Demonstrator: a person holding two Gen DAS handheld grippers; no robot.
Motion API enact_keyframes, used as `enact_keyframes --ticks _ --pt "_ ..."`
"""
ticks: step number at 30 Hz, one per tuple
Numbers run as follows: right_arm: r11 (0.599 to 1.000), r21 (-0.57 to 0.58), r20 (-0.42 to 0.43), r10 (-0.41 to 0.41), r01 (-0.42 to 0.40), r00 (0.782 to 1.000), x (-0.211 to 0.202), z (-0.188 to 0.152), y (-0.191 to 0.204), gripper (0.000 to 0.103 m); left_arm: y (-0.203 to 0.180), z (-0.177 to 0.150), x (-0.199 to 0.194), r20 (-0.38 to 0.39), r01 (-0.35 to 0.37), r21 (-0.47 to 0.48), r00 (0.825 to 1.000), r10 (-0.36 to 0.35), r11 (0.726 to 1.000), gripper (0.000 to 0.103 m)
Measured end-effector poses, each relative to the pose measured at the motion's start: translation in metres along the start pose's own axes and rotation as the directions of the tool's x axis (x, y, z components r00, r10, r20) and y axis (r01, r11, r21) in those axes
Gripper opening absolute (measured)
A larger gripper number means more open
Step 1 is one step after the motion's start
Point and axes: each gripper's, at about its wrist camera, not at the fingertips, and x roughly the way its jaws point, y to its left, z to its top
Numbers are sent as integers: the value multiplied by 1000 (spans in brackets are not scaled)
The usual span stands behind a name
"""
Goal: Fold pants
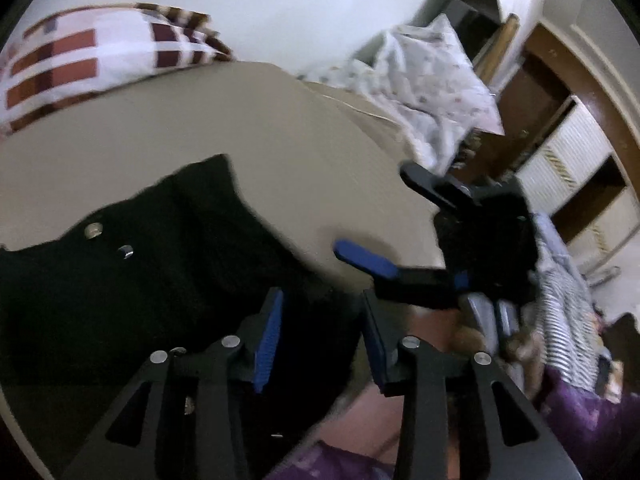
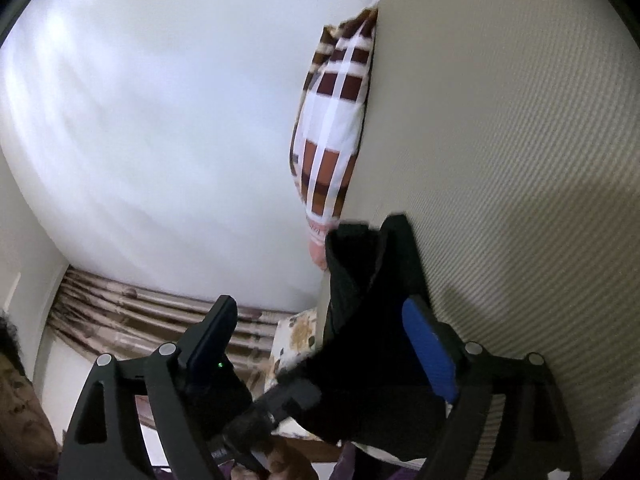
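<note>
The left gripper (image 1: 320, 332) hangs above the near edge of the bed (image 1: 168, 132), its blue-padded jaws spread apart with nothing between them. Just past its left finger lie the black pants (image 1: 132, 276), bunched on the beige bed cover, two metal snaps showing near the upper edge.

The right gripper (image 1: 378, 220) shows in the left wrist view off to the right of the pants, over the bed's edge; its jaws are wide apart too. From its own camera, the right gripper (image 2: 326, 340) has a fold of the pants (image 2: 360, 344) between its fingers, the cloth lying against the blue right pad; the left finger stands well clear, so nothing is clamped.

A plaid pillow (image 1: 84, 60) lies at the far side of the bed against the white wall (image 2: 160, 120). A pale floral quilt (image 1: 432, 84) is heaped at the bed's right end.
</note>
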Motion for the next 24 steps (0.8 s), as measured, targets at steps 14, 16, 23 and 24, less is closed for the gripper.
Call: enact_keyframes --ticks 14,16,23,24 --pt "987 -160 -72 19 -31 997 -23 -32 61 84 90 -11 -165 290 -201 -289 913 286 936 68" --pt "991 -128 -129 22 -38 991 -13 -44 59 84 104 -29 -172 271 -235 -330 904 330 914 68" --pt "999 -14 -224 -37 35 974 14 -71 30 84 133 -89 -173 194 -234 -447 917 349 863 68" --pt "996 -14 -224 -86 85 971 17 -70 26 84 137 -96 -171 182 -217 -471 925 335 855 68"
